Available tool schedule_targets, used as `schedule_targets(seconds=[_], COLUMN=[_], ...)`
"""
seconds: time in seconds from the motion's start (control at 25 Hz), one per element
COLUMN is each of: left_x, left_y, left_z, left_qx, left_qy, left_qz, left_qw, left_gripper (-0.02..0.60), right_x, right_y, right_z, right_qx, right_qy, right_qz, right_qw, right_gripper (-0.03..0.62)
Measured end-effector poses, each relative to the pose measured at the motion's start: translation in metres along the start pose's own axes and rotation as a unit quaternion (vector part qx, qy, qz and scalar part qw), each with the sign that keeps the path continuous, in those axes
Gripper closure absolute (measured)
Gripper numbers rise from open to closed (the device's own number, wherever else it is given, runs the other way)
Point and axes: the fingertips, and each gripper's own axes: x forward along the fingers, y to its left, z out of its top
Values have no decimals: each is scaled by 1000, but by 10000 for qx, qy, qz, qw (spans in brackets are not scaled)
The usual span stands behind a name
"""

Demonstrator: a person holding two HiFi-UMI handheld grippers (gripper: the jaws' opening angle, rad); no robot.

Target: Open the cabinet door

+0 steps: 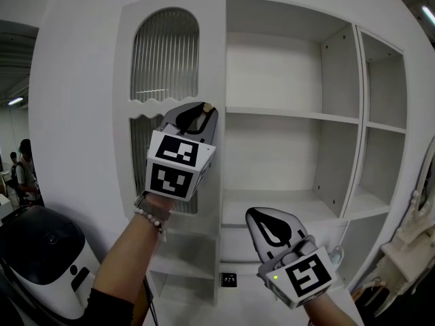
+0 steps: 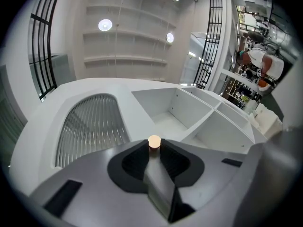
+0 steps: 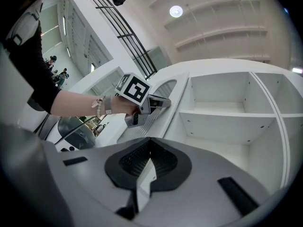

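Grasp made: left hand-held gripper (image 1: 198, 116) clamped on knob (image 2: 154, 142) at cabinet door (image 1: 166, 53) right edge. Right hand-held gripper (image 1: 266, 223) jaws together, empty. Next, likely: pull knob nearward, swing door out.

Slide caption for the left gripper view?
Left gripper clamps the round knob of the white cabinet door, open shelves beyond.

Bright, even indoor light falls on the white cabinet (image 1: 272, 73); the shadows inside it are soft and pale. In the left gripper view round ceiling lamps (image 2: 105, 25) glare as white discs, and likewise in the right gripper view. All three views bow straight lines outward and darken at the corners. The nearest foreground in both gripper views is soft, the background sharper.
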Motion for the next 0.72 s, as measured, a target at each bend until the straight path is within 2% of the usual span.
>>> schedule_targets(seconds=[0.72], left_x=[-37], left_y=[4], left_z=[25], left_qx=[29], left_qy=[-155], left_qz=[-280], left_qw=[9995], left_gripper=[509], right_x=[4], right_y=[31], right_z=[7], right_qx=[71], right_qy=[13], right_qz=[104], right_qw=[9999], right_gripper=[595])
